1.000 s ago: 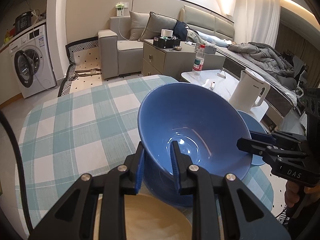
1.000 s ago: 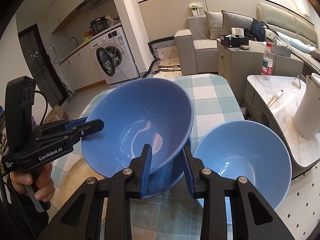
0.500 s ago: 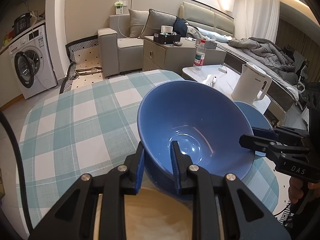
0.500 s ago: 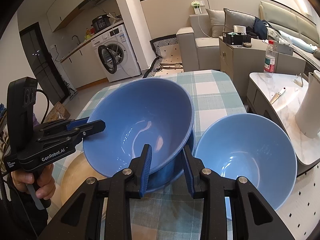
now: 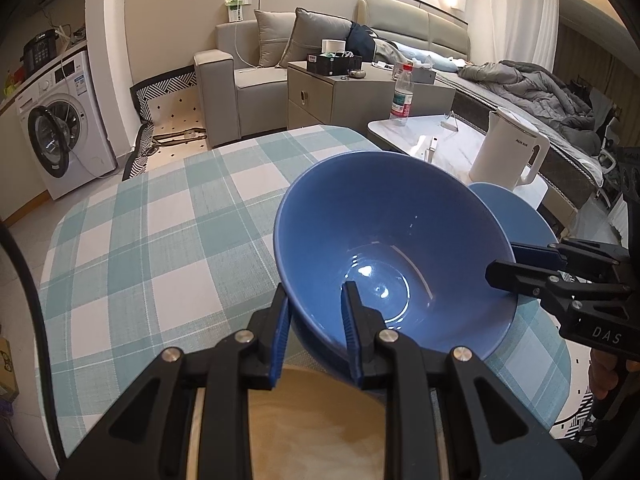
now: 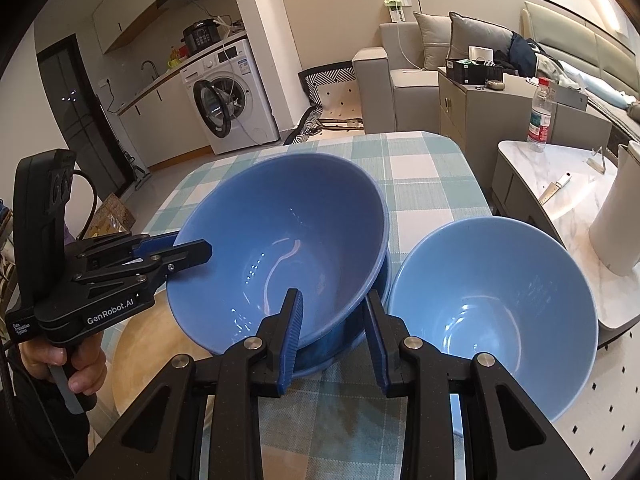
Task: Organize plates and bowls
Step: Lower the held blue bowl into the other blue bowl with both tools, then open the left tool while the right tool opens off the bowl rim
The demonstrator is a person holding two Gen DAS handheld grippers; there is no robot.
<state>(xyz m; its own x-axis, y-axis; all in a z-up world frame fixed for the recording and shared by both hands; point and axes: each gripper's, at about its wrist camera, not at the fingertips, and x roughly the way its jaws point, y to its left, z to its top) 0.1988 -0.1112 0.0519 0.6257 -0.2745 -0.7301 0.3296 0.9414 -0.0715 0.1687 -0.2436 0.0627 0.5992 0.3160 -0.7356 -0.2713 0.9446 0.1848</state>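
Note:
A dark blue bowl (image 5: 384,240) (image 6: 280,240) is tilted over the checked table (image 5: 160,240). My left gripper (image 5: 314,292) (image 6: 192,250) is shut on its near-left rim, one finger inside and one outside. My right gripper (image 6: 332,300) (image 5: 504,264) is shut on the opposite rim in the same way. Darker blue shows under the bowl; I cannot tell whether it is the bowl's outer wall or a second bowl. A light blue bowl (image 6: 492,300) (image 5: 512,216) stands upright just to its right. A beige plate (image 5: 312,420) (image 6: 136,348) lies below the left gripper.
A low white side table (image 6: 560,184) beside the checked table carries a white kettle (image 5: 508,148) and a water bottle (image 5: 401,96). A person's hand (image 6: 80,368) holds the left gripper's handle. A sofa and a washing machine stand farther back.
Both grippers keep their hold on the dark blue bowl's rim. The bowl sits slightly lower and a little more level than a second ago.

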